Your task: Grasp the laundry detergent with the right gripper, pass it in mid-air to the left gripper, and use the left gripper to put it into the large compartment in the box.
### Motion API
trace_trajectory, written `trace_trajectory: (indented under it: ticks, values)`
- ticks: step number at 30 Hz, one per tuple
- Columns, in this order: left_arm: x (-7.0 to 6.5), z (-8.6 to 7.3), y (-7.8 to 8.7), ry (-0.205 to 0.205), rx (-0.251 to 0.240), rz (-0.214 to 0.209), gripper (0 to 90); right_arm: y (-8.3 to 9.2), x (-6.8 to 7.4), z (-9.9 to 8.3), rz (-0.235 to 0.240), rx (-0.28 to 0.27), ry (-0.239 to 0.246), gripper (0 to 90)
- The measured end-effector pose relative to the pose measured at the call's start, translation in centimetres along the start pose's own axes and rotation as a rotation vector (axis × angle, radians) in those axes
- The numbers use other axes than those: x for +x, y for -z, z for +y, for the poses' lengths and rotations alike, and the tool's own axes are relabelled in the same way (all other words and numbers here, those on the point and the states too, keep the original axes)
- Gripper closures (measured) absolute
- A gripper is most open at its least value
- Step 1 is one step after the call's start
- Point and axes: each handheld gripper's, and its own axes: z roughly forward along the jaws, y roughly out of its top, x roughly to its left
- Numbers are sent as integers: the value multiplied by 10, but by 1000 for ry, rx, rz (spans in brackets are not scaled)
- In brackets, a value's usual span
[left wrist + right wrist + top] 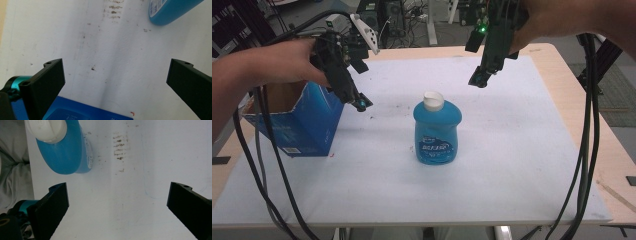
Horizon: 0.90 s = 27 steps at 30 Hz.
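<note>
1. The left hand-held gripper (360, 102) hangs in the air above the left part of the surface (522, 165), tips pointing down and to the right. In the left gripper view its jaws stand wide apart with nothing between them but the stained white sheet.
2. The right hand-held gripper (479, 79) hangs above the far middle of the surface, pointing down. In the right gripper view its jaws are also spread wide and hold nothing.
3. The blue bottle (436, 132) stands upright in the middle of the surface, white cap (433, 101) on top, label facing the near side. It sits between the two hand-held grippers: to the right of and a little nearer than the left one, to the left of and nearer than the right one. Neither touches it.
4. In the left gripper view the bottle's base (170, 11) shows at the top right, beyond the jaws. In the right gripper view the bottle (66, 152) lies at the top left, outside the gap.
5. A blue cardboard box (302, 122) with an open top stands at the left edge of the surface, just below the left hand-held gripper and the person's left hand (287, 62).
6. Dark cables (584, 165) trail down on both sides. Nothing stands between either hand-held gripper and the bottle.
</note>
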Motion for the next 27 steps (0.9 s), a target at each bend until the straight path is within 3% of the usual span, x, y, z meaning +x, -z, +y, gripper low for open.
trace_trajectory:
  ticks: [12,17,22,27]
  values:
    - [-1,1,-3,-44,-18,-26,17,-1,0,-10,4,-40,-6,29]
    - [-4,1,-7,-61,-9,-56,17,-7,8,-28,21,-105,-24,29]
    - [-5,-3,-12,-54,8,-98,17,-15,13,-41,40,-142,-44,30]
    - [-4,-8,-16,-48,5,-101,17,-24,19,-53,64,-177,-52,30]
